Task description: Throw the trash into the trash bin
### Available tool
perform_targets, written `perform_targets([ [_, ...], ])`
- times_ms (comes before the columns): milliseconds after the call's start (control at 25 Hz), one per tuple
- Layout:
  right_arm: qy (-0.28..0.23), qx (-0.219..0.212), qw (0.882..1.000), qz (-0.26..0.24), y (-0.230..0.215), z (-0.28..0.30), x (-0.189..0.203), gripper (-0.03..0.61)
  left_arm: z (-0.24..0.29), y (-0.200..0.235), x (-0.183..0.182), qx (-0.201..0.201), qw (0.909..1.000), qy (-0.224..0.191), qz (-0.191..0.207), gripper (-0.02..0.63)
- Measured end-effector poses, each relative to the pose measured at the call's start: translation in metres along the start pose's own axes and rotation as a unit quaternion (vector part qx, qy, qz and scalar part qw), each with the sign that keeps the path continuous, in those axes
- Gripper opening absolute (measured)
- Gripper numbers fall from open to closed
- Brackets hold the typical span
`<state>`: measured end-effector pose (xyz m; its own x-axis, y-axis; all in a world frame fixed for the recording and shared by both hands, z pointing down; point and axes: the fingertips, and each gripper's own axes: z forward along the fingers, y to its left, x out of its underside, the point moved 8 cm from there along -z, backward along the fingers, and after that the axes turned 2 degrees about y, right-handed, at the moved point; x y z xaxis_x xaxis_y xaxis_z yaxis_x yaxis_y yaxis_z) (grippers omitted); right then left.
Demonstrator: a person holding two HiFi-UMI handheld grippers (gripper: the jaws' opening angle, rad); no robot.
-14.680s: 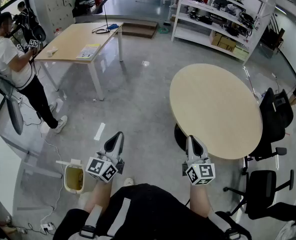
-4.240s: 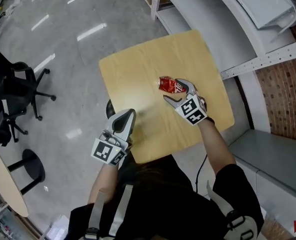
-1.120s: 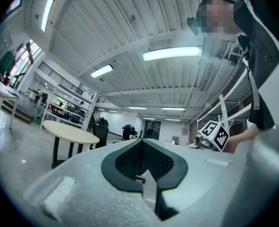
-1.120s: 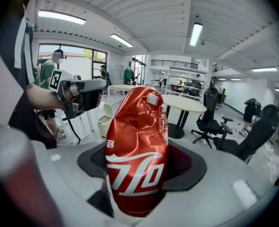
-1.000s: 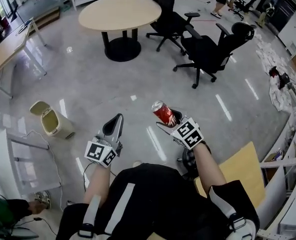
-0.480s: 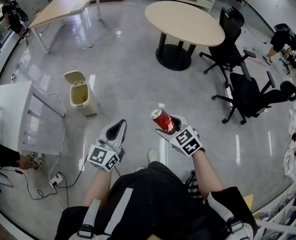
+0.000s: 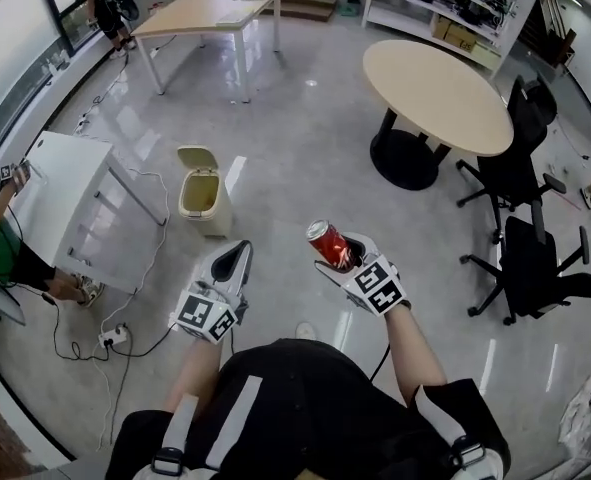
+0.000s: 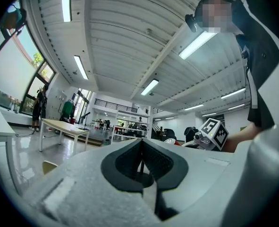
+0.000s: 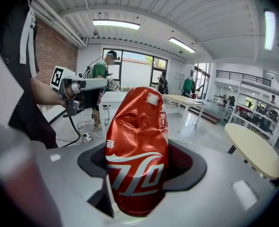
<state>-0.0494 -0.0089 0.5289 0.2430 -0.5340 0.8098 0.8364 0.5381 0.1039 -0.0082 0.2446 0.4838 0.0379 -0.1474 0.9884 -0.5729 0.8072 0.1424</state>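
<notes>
1. The cream trash bin (image 7: 213, 222) stands on the floor with its lid up.
2. Right of the bin and nearer you, your left gripper (image 7: 236, 253) has its jaws clenched together, empty.
3. Farther right of the bin, your right gripper (image 7: 341, 251) grasps the dented red can (image 7: 325, 242).

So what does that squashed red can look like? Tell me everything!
The dented red metal drink can has white swirly lettering on its side and a silvery top. Its walls are crumpled and creased. It stands tilted, its lower part clamped between the jaws of the right gripper, which press on its sides. Nothing else touches it; it is held in the air above the shiny grey floor.
</notes>
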Motion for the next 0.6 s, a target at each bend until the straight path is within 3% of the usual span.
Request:
perform_targets([
  [320, -0.025, -0.058, 0.998, -0.015, -0.033, 0.016, -0.001, 0.314, 0.021, 0.003, 0.009, -0.075, 0.9971, 0.002, -0.012, 0.003],
  [600, 0.006, -0.069, 0.995, -0.078, -0.053, 0.038, 0.008, 0.313, 0.032, 0.003, 0.006, -0.102, 0.9946, 0.018, 0.004, 0.004],
])
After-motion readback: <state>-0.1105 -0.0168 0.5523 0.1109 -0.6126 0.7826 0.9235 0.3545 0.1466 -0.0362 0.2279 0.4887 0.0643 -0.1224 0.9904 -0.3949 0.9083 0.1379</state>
